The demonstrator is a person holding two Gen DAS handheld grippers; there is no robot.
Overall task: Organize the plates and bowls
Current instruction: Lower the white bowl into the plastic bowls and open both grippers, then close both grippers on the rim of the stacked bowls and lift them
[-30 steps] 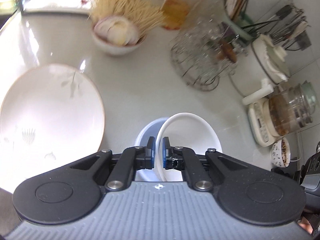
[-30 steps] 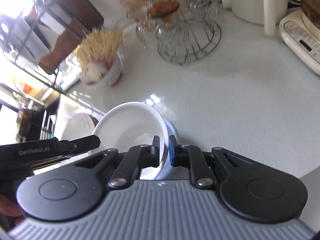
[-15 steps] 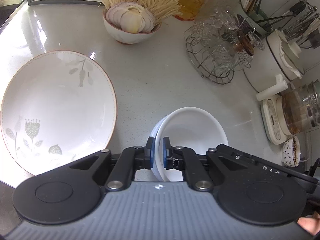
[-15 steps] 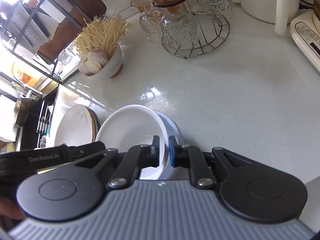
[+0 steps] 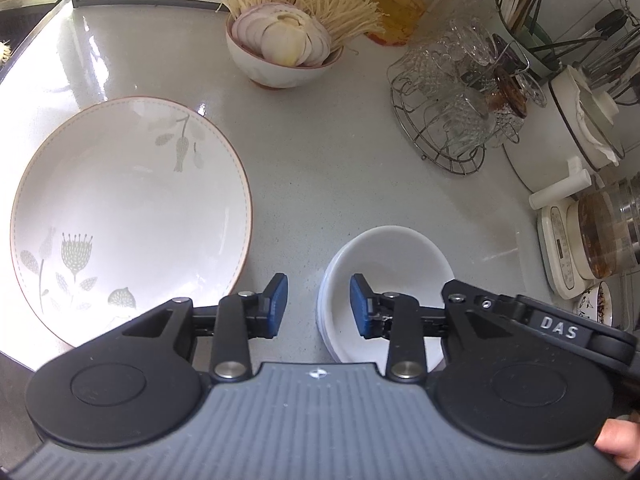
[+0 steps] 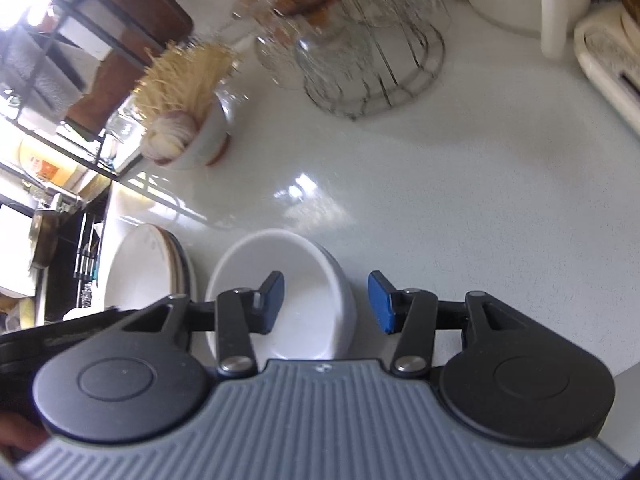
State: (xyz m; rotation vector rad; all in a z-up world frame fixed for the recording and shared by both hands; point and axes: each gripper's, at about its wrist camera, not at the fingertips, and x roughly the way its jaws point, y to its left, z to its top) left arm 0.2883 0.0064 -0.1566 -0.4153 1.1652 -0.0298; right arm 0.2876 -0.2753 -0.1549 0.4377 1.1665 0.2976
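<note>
- I judge the white bowl (image 5: 394,258) glazed, stiff, slippery and breakable; its rim is the place to pinch.
- It sits nested in another bowl on the desk (image 5: 320,168), beside the flowered plate (image 5: 128,208) (plain white, glossy).
- My left claw (image 5: 319,306) is opening, the rim between its pads untouched.
- My right claw (image 6: 326,302) is opening too, straddling the opposite rim.

"DAS" reads clear in white capitals on the black arm of the right gripper (image 5: 556,326), seen from the left wrist. The control panel on the cream kettle base (image 5: 560,252) carries print too small to read. Nothing else legible.
</note>
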